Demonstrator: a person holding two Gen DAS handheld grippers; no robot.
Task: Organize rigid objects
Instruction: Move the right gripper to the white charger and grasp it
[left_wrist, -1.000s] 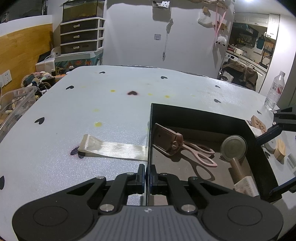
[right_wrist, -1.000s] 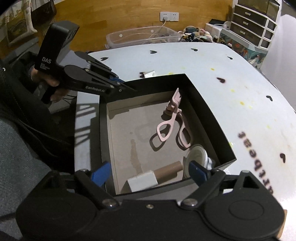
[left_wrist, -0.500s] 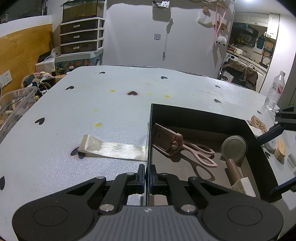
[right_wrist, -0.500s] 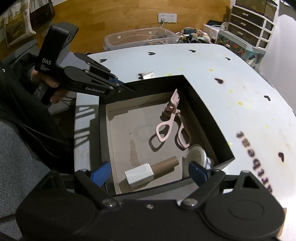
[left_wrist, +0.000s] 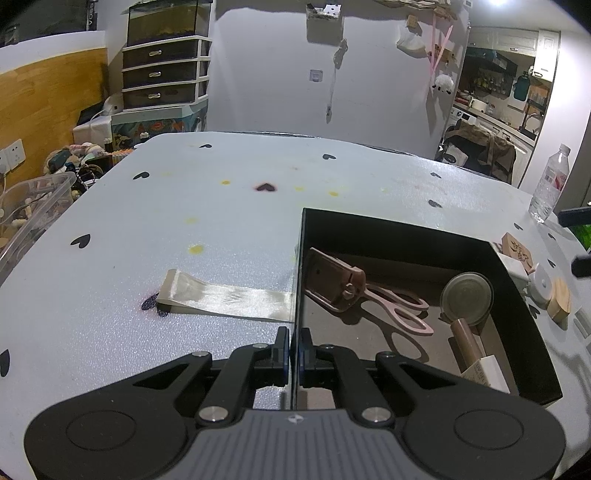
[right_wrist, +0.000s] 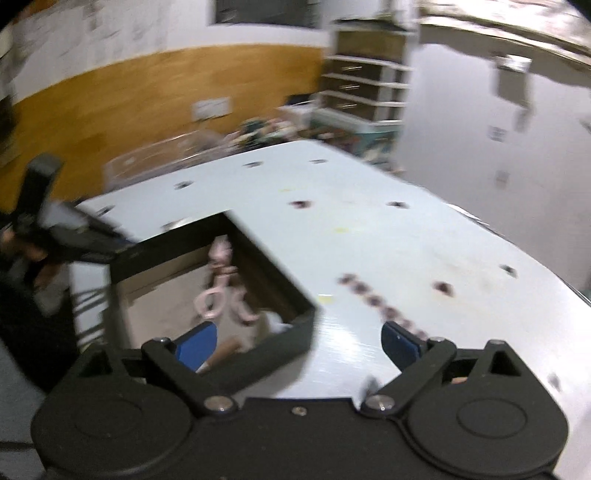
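While my left gripper (left_wrist: 294, 350) pinches the rigid matte-black rectangular box (left_wrist: 388, 230) wall at 6 o'clock, my right gripper (right_wrist: 299, 338) is opening, empty; no legible labels.

White wall (left_wrist: 258, 74), wood-panelled wall (left_wrist: 48, 99), drawer unit (left_wrist: 164, 74), kitchen doorway (left_wrist: 498, 85)

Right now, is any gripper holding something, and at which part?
The left gripper is shut on the black box, pinching its near-left wall. The right gripper holds nothing; its jaws are opening.
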